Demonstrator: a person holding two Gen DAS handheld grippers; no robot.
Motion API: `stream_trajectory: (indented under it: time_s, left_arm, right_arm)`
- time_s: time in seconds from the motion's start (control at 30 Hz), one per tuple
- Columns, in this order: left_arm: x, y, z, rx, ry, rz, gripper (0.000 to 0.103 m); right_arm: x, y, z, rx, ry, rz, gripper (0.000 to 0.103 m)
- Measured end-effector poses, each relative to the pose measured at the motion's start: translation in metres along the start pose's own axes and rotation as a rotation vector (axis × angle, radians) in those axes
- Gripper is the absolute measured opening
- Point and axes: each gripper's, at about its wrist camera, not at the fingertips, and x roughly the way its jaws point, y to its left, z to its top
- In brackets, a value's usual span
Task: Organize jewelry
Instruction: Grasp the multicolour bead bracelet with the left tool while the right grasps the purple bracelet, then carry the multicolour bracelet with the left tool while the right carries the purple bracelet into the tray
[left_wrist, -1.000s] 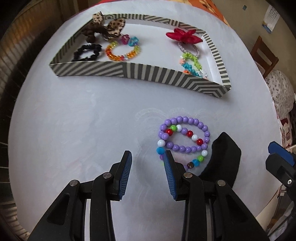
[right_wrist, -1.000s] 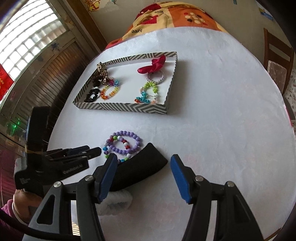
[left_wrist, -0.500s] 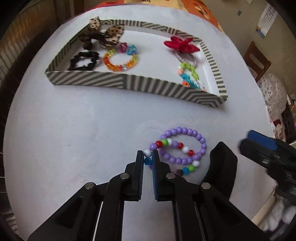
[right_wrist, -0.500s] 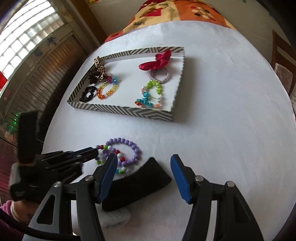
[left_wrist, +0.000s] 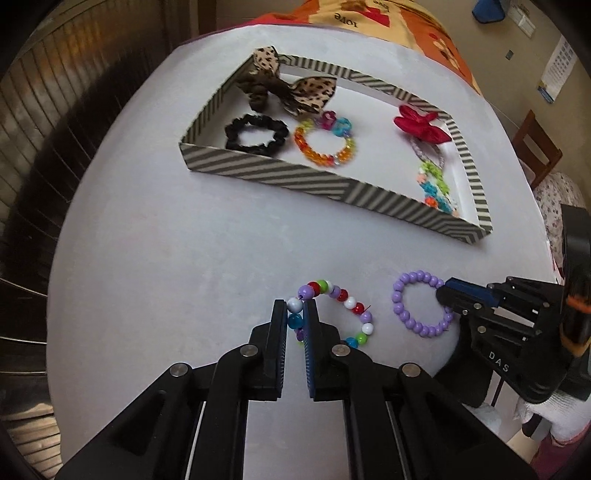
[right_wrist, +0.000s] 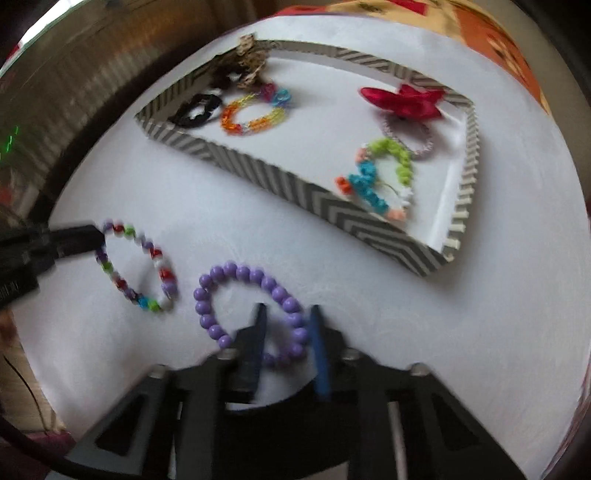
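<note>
My left gripper (left_wrist: 295, 314) is shut on the near edge of a multicolour bead bracelet (left_wrist: 341, 312) that lies on the white table; it also shows in the right wrist view (right_wrist: 136, 266). A purple bead bracelet (left_wrist: 419, 308) lies to its right, apart from it. My right gripper (right_wrist: 286, 325) straddles the purple bracelet's (right_wrist: 251, 306) right side, jaws narrowed around the beads; the view is blurred. In the left wrist view the right gripper (left_wrist: 448, 295) touches the purple bracelet's right edge.
A striped tray (left_wrist: 295, 177) stands at the back with a black scrunchie (left_wrist: 256, 131), leopard bow (left_wrist: 288, 86), orange bead bracelet (left_wrist: 325, 147), red bow (left_wrist: 421, 123) and green-blue bracelet (left_wrist: 434, 188). A black pad lies under the right gripper at the table's near right edge.
The left gripper closed on the multicolour bracelet and pulled it left, away from the purple one. The right gripper moved in over the purple bracelet and its jaws narrowed around it.
</note>
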Motion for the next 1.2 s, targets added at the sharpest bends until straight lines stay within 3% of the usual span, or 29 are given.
stream_trajectory:
  time_s: [0.2,0.77,1.2]
  left_arm:
    - [-0.011,-0.007,0.008,0.009,-0.026,0.007,0.000]
    - [-0.066,-0.033,0.044,0.079,-0.164,0.038,0.000]
    - [-0.061,-0.067,0.096,0.128,-0.200,0.008,0.000]
  right_arm:
    - [-0.020,-0.001,-0.002,0.033,-0.056,0.059,0.010]
    - [-0.124,-0.005,0.023,0.013,-0.271,0.054,0.010]
    - [-0.124,-0.037,0.054,0.061,-0.294,0.029,0.010]
